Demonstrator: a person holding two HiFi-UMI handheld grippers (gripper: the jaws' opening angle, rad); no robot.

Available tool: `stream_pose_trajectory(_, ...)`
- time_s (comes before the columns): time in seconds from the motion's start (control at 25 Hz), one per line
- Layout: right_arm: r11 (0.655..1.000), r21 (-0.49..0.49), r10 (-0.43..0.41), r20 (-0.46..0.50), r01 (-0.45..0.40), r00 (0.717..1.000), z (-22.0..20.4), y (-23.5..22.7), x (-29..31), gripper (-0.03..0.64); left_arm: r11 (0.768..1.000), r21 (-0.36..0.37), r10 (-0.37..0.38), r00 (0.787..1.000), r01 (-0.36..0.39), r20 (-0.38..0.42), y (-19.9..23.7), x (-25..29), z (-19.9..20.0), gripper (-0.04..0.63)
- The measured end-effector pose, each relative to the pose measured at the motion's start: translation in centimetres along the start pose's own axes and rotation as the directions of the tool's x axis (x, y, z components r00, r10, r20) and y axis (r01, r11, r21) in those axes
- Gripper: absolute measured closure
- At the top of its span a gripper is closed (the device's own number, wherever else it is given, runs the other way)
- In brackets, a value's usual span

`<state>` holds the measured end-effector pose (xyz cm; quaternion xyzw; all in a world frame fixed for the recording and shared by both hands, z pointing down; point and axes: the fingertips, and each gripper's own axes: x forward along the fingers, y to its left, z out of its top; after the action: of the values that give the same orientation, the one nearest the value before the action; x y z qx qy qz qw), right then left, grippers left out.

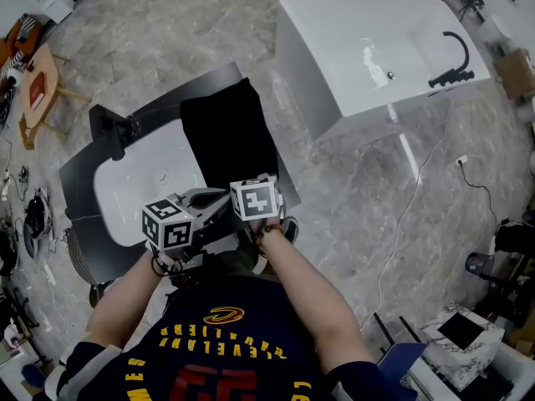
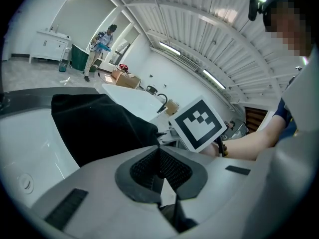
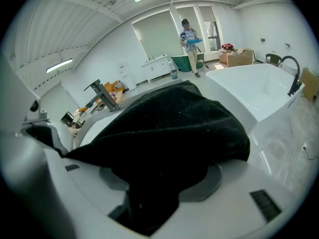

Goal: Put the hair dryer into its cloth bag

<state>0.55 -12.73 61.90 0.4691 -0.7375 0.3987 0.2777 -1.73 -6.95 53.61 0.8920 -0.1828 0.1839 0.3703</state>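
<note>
– Down at the dark counter (image 1: 79, 182), the cloth bag (image 1: 227, 132) lay flat along the right side, just beside the white basin (image 1: 138, 186), with its near end at the two grippers.

– And the right gripper (image 3: 164, 183) had it, no question. Its jaws were clamped on a fold of the black cloth, which humped up over them and filled most of the right gripper view.

– What about the left gripper (image 2: 160, 163)?

– Its jaws were drawn together, ribbed pads meeting at the tips. A dark sliver sat low in the gap behind them, but what it was could not be told.

– Where did it stand?

– Just beside the right one, over the counter's near edge and angled toward the bag's near end. In the left gripper view the right gripper's marker cube (image 2: 198, 123) loomed close, with the person's forearm (image 2: 246, 144) behind it.

– Was the hair dryer inside the bag?

– That could not be told. The cloth hid whatever it held.

– And around them?

– A white bathtub (image 1: 309, 90) stood to the right of the counter, apart from it, with a black tap (image 1: 451, 78) on its far rim. A black faucet (image 1: 113, 128) rose beside the basin. Well back in the room, another person (image 3: 190, 39) stood.
</note>
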Motion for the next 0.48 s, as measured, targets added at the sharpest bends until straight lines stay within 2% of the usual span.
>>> stream_pose_trajectory(0.32,1.0,-0.01,-0.004,-0.008,0.004,1.0,-0.09,-0.29,0.57,0.387,1.0,-0.023,0.008,1.0,-0.008,0.011,0.58,-0.15,-0.02,0.586)
stream_pose_trajectory(0.48,0.999,-0.024,0.033,-0.003,-0.033,0.999,-0.18,0.1,0.2,0.385,1.0,-0.017,0.024,1.0,-0.024,0.014,0.91,0.03,-0.22,0.586)
